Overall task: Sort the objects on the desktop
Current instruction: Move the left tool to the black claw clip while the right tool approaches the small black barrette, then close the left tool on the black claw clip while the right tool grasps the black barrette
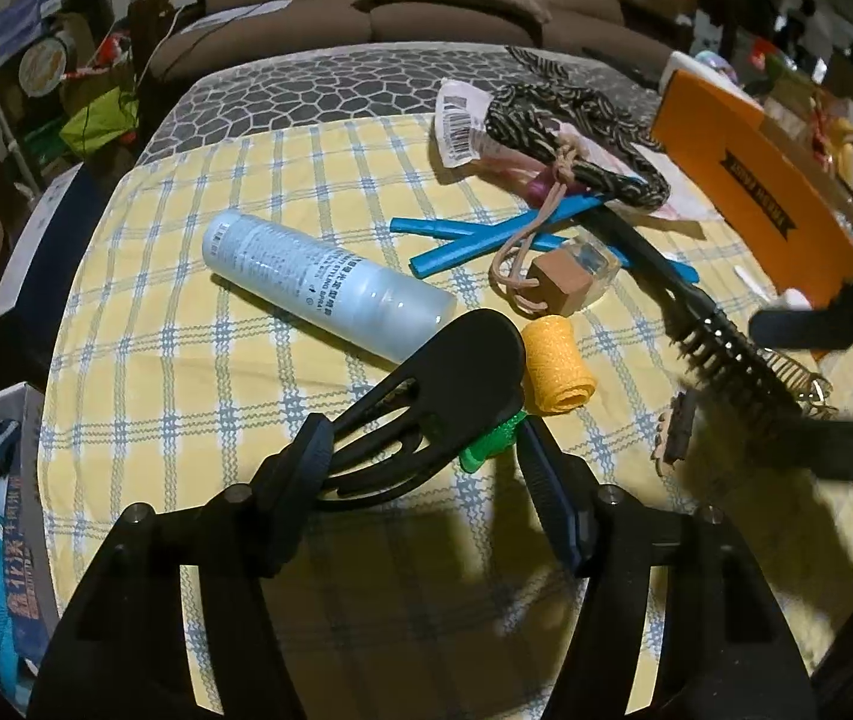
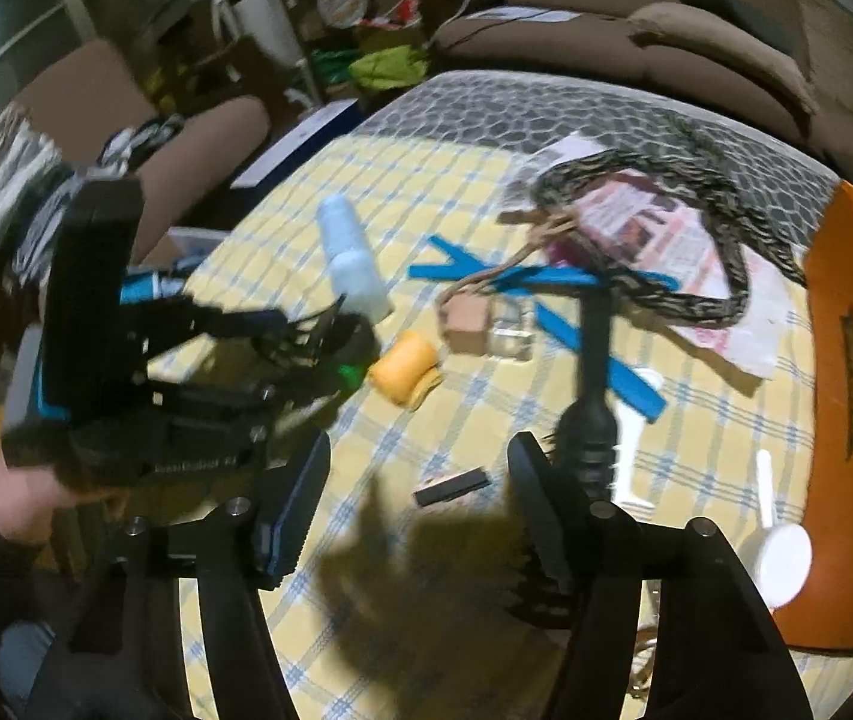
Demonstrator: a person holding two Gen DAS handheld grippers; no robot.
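**Left view.** The left gripper (image 1: 420,438) is clenched on a black hair clip (image 1: 450,372). One finger meets the clip's pronged end at 8 o'clock. The other closes on its lower edge at 4 o'clock, where a small green piece (image 1: 486,444) is caught alongside. The clip overlaps the spray bottle (image 1: 318,282) and the yellow roller (image 1: 558,372), so it is probably raised off the checked tablecloth (image 1: 186,420) for carrying to its group. Its long axis runs from 8 o'clock to 1 o'clock. The rounded solid end leads away from the gripper and the prongs point back toward the fingers. Holding it across the narrow width keeps the long body free to swing clear of the clutter.

**Right view.** The right gripper (image 2: 420,450) stands released. Its jaws are apart, with bare cloth and shadow between them. A black hairbrush (image 2: 591,408) lies against the finger at 4 o'clock only, and the other finger is well apart from it. The brush's long axis is near vertical in this view, with the handle pointing to 12 o'clock over the blue sticks (image 2: 564,330) and the bristled head at 5 o'clock. This placement suggests a grasp across the head.
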